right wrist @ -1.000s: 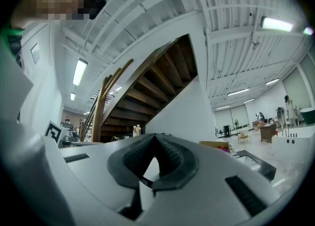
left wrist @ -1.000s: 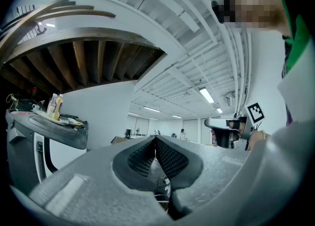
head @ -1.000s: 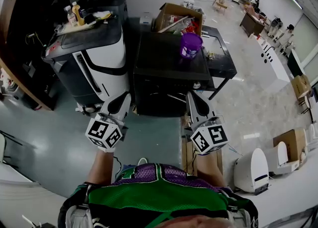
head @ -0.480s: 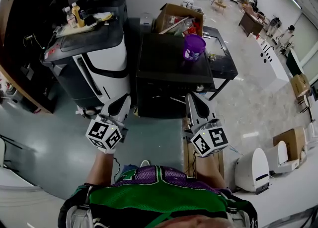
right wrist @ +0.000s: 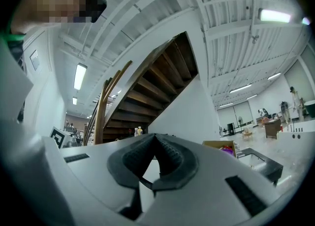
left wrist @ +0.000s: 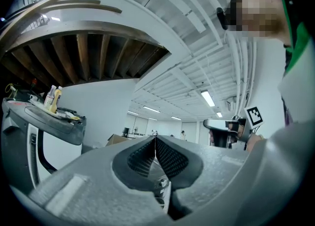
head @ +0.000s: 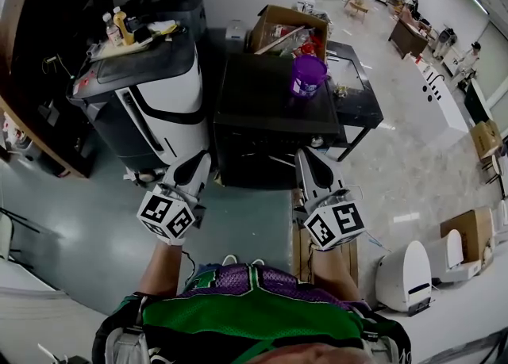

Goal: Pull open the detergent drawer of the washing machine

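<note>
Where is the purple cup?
In the head view, the purple cup stands atop the black machine, toward its far right corner, just before the cardboard box.

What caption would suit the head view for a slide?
A person holds the left gripper and right gripper, both shut, before a black machine.

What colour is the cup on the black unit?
The cup is purple; head view shows it best.

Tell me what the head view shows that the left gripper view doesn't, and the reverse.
Head view only: the black washing machine with a purple cup on top, plus the floor. Left gripper view only: the staircase underside and ceiling lights. Both: the bottles on the grey appliance, and the left hand-held gripper, shut and empty.
</note>
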Motion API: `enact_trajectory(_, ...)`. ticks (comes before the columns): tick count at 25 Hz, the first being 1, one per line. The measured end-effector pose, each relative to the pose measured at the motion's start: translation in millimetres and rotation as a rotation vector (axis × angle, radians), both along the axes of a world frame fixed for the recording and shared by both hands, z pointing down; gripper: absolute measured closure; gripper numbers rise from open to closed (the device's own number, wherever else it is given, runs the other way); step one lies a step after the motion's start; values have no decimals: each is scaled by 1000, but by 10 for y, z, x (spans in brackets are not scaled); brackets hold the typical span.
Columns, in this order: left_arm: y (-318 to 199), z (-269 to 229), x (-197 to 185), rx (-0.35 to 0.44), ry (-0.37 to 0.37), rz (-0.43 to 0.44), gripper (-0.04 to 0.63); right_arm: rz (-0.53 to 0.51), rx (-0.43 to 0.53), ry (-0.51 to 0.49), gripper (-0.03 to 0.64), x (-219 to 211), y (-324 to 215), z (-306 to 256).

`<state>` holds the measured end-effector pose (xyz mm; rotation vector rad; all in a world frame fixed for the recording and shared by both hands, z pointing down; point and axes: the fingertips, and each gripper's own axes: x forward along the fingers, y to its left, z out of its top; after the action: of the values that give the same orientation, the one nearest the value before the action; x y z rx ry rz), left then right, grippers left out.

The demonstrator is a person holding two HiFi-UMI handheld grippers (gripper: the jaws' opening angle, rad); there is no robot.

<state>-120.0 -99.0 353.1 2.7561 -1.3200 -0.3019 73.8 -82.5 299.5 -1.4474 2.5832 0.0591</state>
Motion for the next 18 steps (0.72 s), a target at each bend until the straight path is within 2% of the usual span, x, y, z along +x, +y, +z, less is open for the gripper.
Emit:
enact_trajectory(7, 86, -72, 432, 27, -28, 19, 577, -33, 10, -9, 615, 306, 97, 42)
enact_trajectory(13, 19, -71, 575, 17, -26, 49, 570, -41, 10, -16, 615, 398, -23, 44)
enact_trajectory(14, -20, -75, 586, 21, -23, 58, 551, -43, 18, -12, 615, 399, -54, 39)
enact_trajectory(18, -189, -95, 677, 42, -34, 114, 388, -27, 11, -6, 615, 398, -214, 32)
